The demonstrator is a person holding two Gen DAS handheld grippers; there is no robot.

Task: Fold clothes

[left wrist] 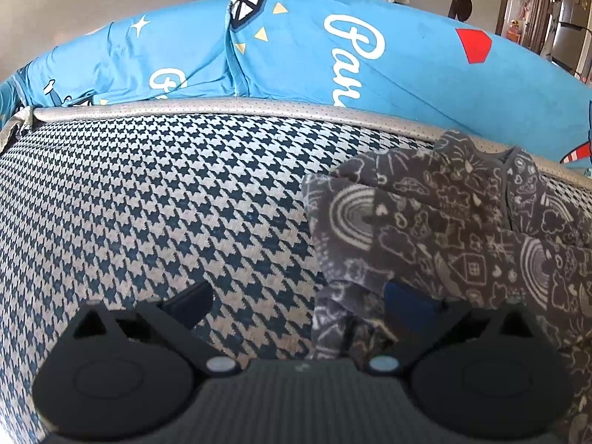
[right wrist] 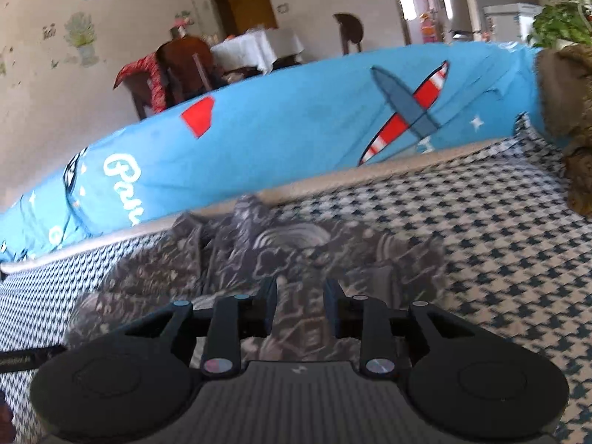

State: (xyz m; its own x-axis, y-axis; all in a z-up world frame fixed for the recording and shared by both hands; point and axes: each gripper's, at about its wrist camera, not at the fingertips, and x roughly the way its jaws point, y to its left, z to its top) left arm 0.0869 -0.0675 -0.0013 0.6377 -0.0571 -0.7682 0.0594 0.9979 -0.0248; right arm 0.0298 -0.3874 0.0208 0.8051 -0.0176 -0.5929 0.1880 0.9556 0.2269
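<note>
Soft grey garment bunched on the houndstooth seat, both my grippers unclenched above it.

My right gripper (right wrist: 300, 305) has jaws a little apart over the grey printed garment (right wrist: 266, 255), nothing pinched; my left gripper (left wrist: 298, 305) is wide apart at the garment's edge, lower right of its view. It looks light, limp, fleecy; I'd pinch a hem corner. Houndstooth cushion (left wrist: 155, 199) underneath, blue cover (left wrist: 296, 55) behind, brown plush (right wrist: 569, 111) upper right, none obstructing.

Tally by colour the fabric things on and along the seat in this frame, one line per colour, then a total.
Grey, white-doodle print: 1, the garment lying on the seat.
Blue, cartoon print: 1, the bedding rolled along the back edge.
Houndstooth, dark and cream: 1, the seat cover.
Total: 3.
</note>
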